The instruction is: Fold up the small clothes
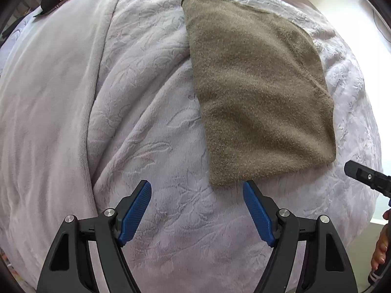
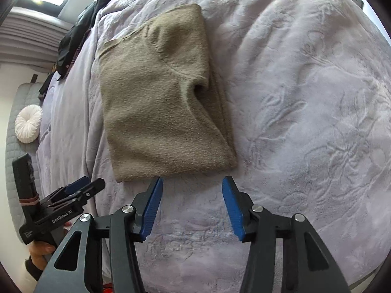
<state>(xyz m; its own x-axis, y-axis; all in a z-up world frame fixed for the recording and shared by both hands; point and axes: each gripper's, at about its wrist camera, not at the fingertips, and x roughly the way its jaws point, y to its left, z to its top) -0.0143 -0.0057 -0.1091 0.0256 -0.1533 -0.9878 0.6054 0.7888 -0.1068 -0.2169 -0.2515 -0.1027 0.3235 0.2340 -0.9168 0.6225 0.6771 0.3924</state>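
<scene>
One bed was in view, covered by a pale lilac embossed blanket, and on it one folded garment, a tan knitted sweater, lay flat as a compact, roughly rectangular bundle. The garment's long axis ran away from both tools, toward the far side of the bed; its near short edge lay directly ahead of the fingertips in both wrist views. In the left wrist view that edge sat just beyond the right-hand blue pad, so the bundle was offset to the right of the left tool. In the right wrist view the edge sat just beyond the left-hand pad, so the bundle was offset slightly to the left of the right tool. Neither tool was seen touching the fabric. The right tool was judged marginally better centred on the near edge, and a seam with a pocket-like fold was visible on that side. Two tools were counted, each with two blue ribbed pads; the jaws of both stood apart and held nothing. Further from the work, one dark pile of other clothes and one round white cushion were counted. The fold was judged largely complete.
</scene>
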